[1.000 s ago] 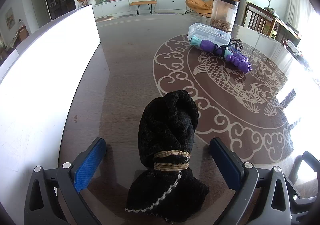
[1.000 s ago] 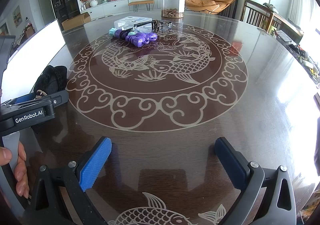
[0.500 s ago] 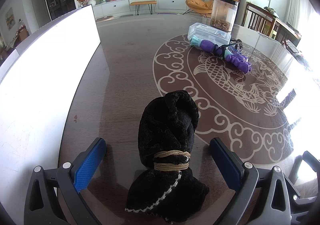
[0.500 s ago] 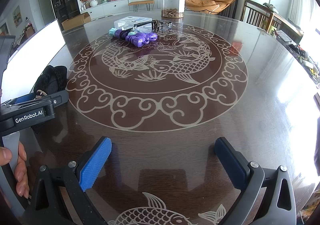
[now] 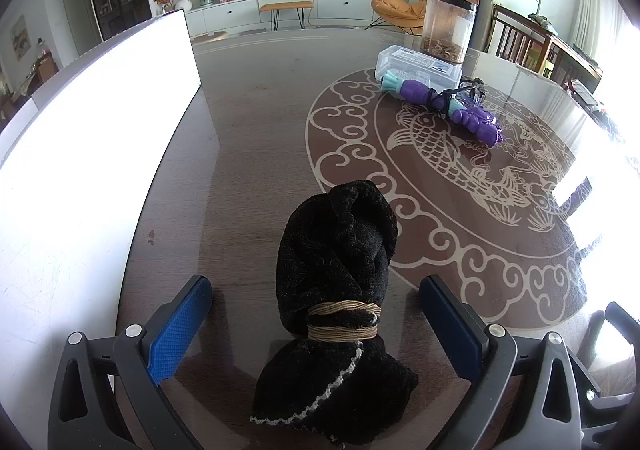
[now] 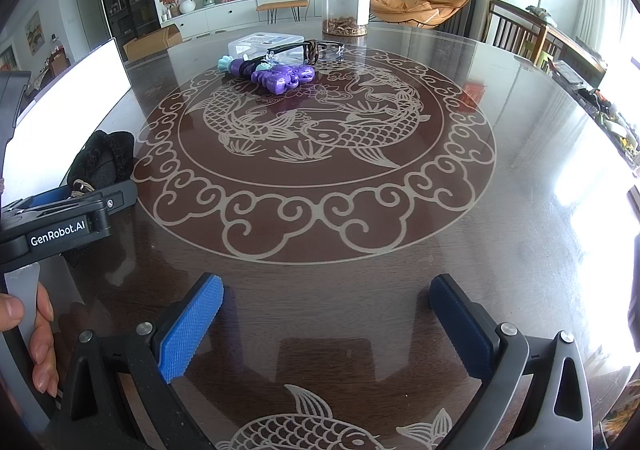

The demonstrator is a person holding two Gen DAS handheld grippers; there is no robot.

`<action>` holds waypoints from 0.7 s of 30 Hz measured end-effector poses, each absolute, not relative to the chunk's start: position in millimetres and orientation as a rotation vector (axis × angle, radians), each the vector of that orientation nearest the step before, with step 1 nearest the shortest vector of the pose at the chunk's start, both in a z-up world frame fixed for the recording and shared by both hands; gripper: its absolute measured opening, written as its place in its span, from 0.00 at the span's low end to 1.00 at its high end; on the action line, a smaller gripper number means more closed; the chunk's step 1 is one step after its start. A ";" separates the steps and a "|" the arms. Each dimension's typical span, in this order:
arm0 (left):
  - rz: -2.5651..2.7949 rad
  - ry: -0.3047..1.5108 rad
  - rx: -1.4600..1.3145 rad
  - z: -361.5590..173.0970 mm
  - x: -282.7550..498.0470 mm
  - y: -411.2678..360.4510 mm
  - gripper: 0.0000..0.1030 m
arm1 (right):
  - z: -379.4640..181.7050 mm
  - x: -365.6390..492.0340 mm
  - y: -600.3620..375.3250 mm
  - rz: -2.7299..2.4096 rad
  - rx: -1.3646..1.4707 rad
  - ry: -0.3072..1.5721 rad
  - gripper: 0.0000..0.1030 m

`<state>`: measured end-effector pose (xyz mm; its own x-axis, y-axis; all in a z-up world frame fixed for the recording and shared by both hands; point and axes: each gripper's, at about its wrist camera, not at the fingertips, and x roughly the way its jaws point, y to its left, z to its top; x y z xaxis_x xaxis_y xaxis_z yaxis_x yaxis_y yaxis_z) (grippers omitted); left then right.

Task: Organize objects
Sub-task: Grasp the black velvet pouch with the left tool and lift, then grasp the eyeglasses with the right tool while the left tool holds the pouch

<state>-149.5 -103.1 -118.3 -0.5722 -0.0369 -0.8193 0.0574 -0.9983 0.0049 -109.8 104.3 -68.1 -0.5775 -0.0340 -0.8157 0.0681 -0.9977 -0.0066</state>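
One black fuzzy cloth bundle tied with tan twine point(image 5: 340, 290) sits near the round dark wood table's point(image 6: 500, 250) left edge, right between the wide-open blue-padded fingers of the left gripper point(image 5: 316, 314), not touched. The right gripper point(image 6: 326, 314) is spread open too, holding nothing. Far side: two purple plastic toys point(image 6: 280, 76), one clear lidded box point(image 5: 416, 66), one clear jar point(image 6: 345, 4).

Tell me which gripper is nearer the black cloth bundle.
Left. The left gripper straddles the black cloth bundle, open jaws on both sides; the right gripper is off to its right.
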 end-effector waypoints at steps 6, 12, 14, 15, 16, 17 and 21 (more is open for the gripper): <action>-2.739 0.034 1.426 -118.4 -149.1 -103.3 1.00 | -68.2 -110.0 104.3 -2.747 1.421 0.057 1.00; -2.739 0.033 1.426 -118.4 -148.8 -103.3 1.00 | -58.7 -139.4 123.7 -2.681 1.377 -0.212 1.00; -2.738 0.034 1.425 -117.3 -149.3 -103.4 1.00 | -50.3 -162.8 129.8 -2.641 1.364 -0.313 1.00; -2.738 0.034 1.426 -117.3 -149.3 -103.4 1.00 | -42.9 -177.8 129.1 -2.627 1.350 -0.346 0.99; -2.738 0.034 1.426 -117.4 -149.2 -103.5 1.00 | -33.1 -195.3 127.1 -2.612 1.319 -0.375 0.99; -2.738 0.034 1.426 -117.4 -149.2 -103.4 1.00 | -25.5 -209.2 124.7 -2.601 1.298 -0.392 0.99; -2.739 0.033 1.426 -117.5 -149.2 -103.4 1.00 | -5.4 -279.2 107.2 -2.566 1.286 -0.493 0.88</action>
<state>-149.2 -103.4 -117.5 -0.5724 -0.0378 -0.8191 0.0576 -0.9983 0.0058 -279.2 107.2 -5.4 -0.5889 -0.3475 -0.7297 0.0525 -0.9174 0.3945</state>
